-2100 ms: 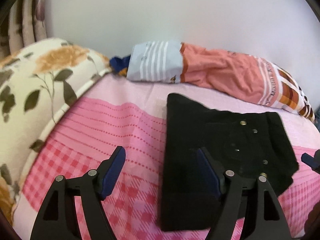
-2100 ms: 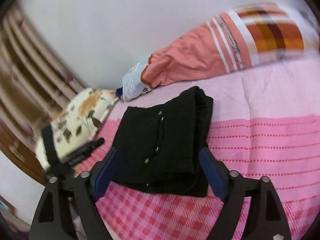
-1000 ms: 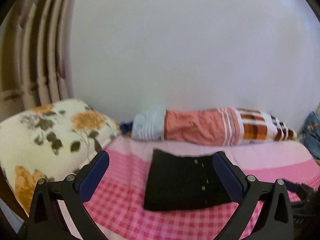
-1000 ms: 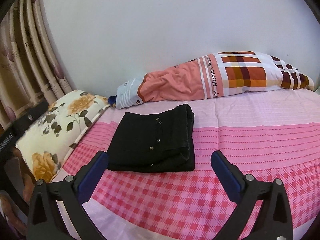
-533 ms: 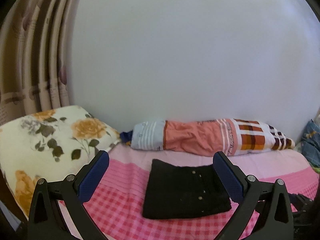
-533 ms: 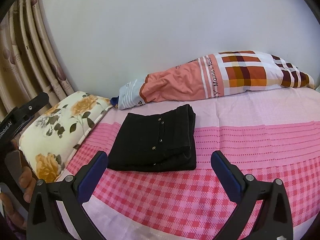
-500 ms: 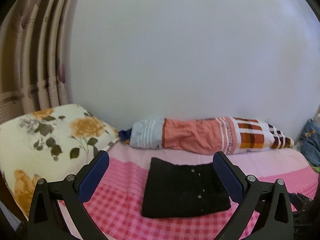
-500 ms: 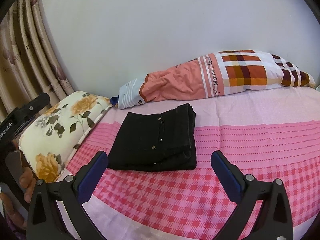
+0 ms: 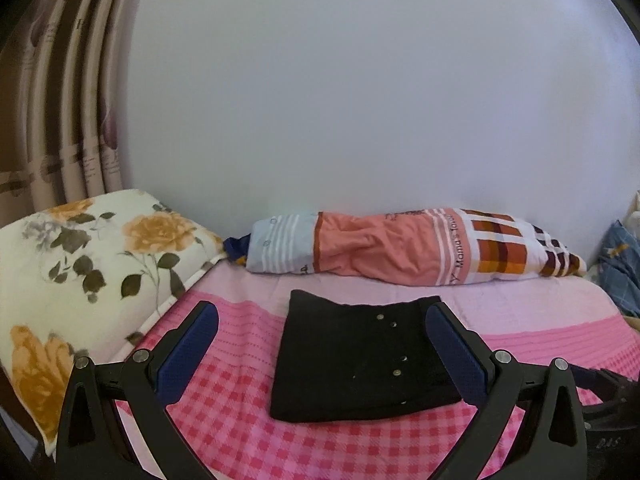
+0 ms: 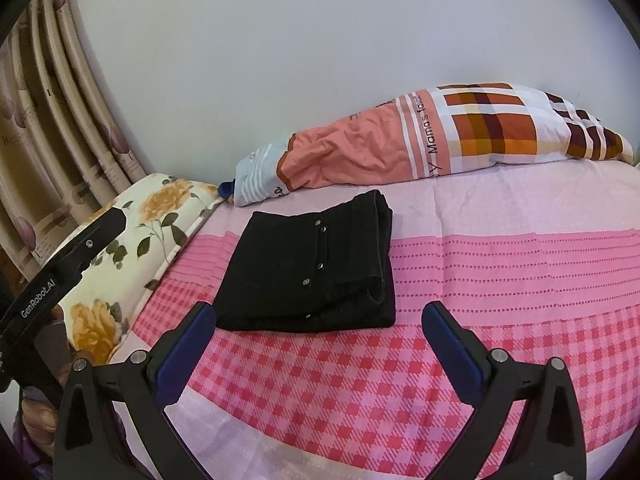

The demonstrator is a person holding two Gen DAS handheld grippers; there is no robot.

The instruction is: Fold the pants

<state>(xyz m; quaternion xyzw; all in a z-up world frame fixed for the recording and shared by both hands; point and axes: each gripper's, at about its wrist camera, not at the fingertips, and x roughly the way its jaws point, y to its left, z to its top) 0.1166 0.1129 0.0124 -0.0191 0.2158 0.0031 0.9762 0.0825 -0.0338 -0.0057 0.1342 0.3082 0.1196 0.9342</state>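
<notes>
- The black pants (image 9: 360,356) (image 10: 312,276) lie folded into a compact rectangle on the pink bedsheet (image 10: 500,280), near its left edge by the floral pillow (image 9: 80,264).
- Left gripper (image 9: 320,320): jaws wide apart, holding nothing.
- Right gripper (image 10: 318,316): jaws wide apart, holding nothing.

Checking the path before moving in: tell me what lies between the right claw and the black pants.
Only bare bedsheet, pink checks. In the right wrist view, the open right claw sits just short of the folded pants, with nothing on that strip.
</notes>
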